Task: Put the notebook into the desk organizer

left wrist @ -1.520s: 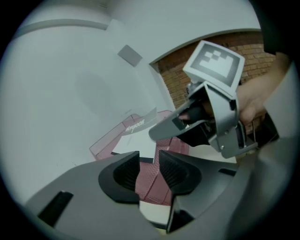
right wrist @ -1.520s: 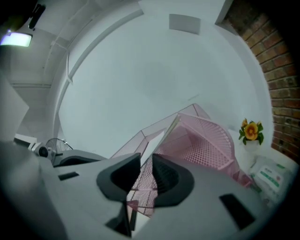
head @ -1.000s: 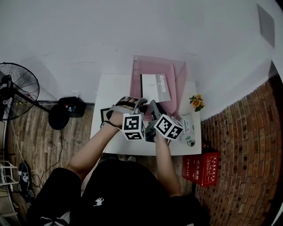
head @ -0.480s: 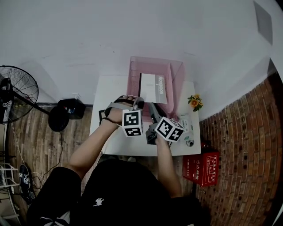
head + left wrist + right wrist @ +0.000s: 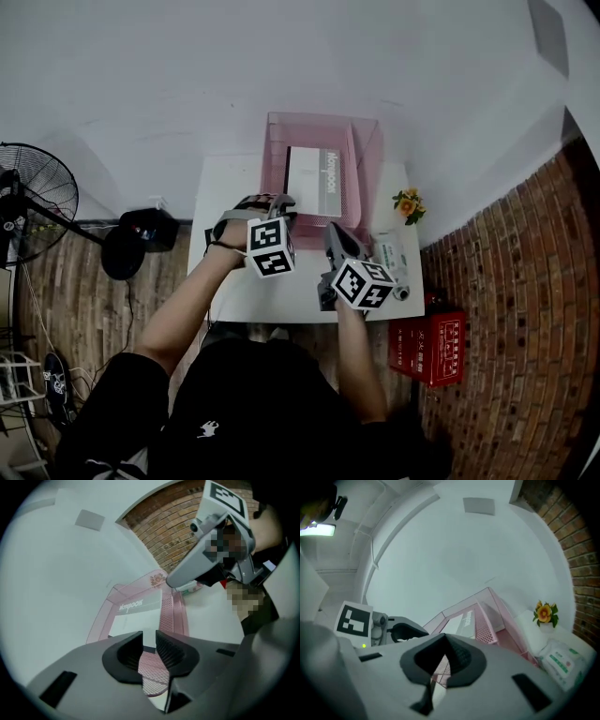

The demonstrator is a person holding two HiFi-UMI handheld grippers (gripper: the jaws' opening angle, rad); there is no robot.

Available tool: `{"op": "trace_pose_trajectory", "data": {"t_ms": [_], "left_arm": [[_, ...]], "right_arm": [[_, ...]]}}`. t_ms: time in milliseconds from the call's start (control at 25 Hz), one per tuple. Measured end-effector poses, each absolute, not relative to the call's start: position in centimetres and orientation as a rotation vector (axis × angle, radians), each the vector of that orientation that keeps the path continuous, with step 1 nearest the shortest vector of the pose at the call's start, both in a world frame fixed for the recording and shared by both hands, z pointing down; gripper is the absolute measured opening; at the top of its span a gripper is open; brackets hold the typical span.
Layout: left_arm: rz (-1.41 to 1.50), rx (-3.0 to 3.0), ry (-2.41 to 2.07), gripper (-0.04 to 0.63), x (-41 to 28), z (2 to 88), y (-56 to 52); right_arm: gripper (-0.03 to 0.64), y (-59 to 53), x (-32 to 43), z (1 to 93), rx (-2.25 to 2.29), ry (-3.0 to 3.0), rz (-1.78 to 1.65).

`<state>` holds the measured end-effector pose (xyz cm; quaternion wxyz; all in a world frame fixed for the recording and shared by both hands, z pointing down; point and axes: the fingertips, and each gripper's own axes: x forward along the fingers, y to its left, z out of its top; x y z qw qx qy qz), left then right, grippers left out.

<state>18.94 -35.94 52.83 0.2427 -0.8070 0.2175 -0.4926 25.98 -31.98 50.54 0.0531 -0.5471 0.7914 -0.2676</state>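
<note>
The white notebook (image 5: pixel 314 183) stands inside the pink mesh desk organizer (image 5: pixel 319 120) at the back of the white table (image 5: pixel 281 295). My left gripper (image 5: pixel 272 202) hovers just in front of the organizer's left front corner. Its jaws are opening, with a narrow gap and nothing between them. In the left gripper view the notebook (image 5: pixel 136 613) and pink mesh (image 5: pixel 173 613) lie beyond the gripper (image 5: pixel 149 644). My right gripper (image 5: pixel 336 234) hangs lower right over the table, shut and empty. The right gripper view shows the gripper (image 5: pixel 444 641) pointing at the organizer (image 5: pixel 487 620).
A small pot of yellow flowers (image 5: pixel 410 204) and a tissue pack (image 5: pixel 389 258) sit at the table's right side. On the brick floor, a red crate (image 5: pixel 429 349) stands to the right. A standing fan (image 5: pixel 28 202) and a black box (image 5: pixel 145 230) are to the left.
Both grippers have drawn back from the organizer toward the person. The right one has moved farther, toward the table's front right. The notebook stays in the organizer.
</note>
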Motion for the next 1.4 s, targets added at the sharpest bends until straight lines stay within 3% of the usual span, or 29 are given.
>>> {"op": "trace_pose_trajectory", "data": {"t_ms": [200,520,1400], "left_arm": [[-1.225,-2.28,0.643,0.107,18.7,50.9,-35.2],[-0.933,-2.467,0.758,0.005,16.8,46.9,-33.5],[-0.32,-2.951,0.703,0.003,1.3,41.6,-23.1]], "right_arm": [[0.002,-30.6,26.4,49.7,-1.711,2.38,-0.747],[0.002,-28.2,25.7,46.9,-1.866,2.394,-0.516],[0.002,-15.6,14.6,39.7,-2.174,2.163,-0.148]]}}
